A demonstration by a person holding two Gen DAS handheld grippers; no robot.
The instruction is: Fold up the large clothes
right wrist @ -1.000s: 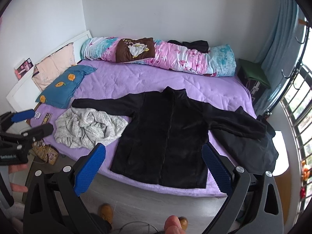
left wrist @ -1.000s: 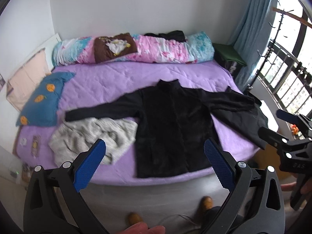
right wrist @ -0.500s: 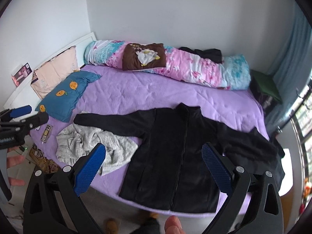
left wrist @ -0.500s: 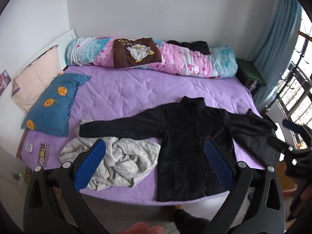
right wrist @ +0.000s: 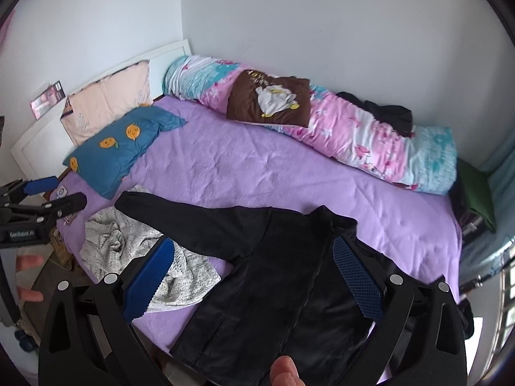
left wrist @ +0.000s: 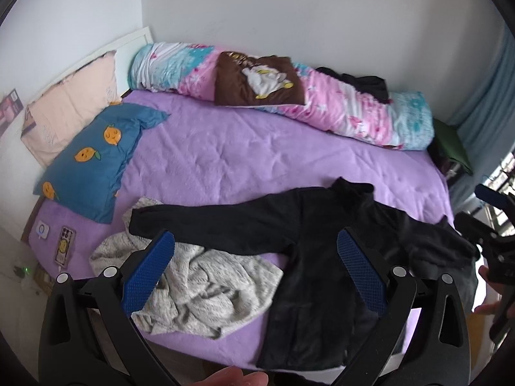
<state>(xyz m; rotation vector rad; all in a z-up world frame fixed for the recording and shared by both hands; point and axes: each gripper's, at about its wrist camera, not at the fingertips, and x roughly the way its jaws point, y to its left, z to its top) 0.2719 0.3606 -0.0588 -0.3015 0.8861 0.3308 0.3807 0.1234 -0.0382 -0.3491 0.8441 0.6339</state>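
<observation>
A black zip jacket lies flat, front up, on the near part of the purple bed, sleeves spread left and right. Its left sleeve lies over a crumpled grey fleece garment. My left gripper is open and empty, held above the grey garment and the jacket's left half. My right gripper is open and empty above the jacket's body. Each gripper shows at the edge of the other's view.
A rolled pink and blue quilt with a brown cushion lies along the far wall. A blue pillow and a peach pillow lie at the left. A phone lies on the bed's left corner.
Both grippers have moved left and closer to the bed, tilting down toward the jacket. Both stay open. The clothes have not moved.
</observation>
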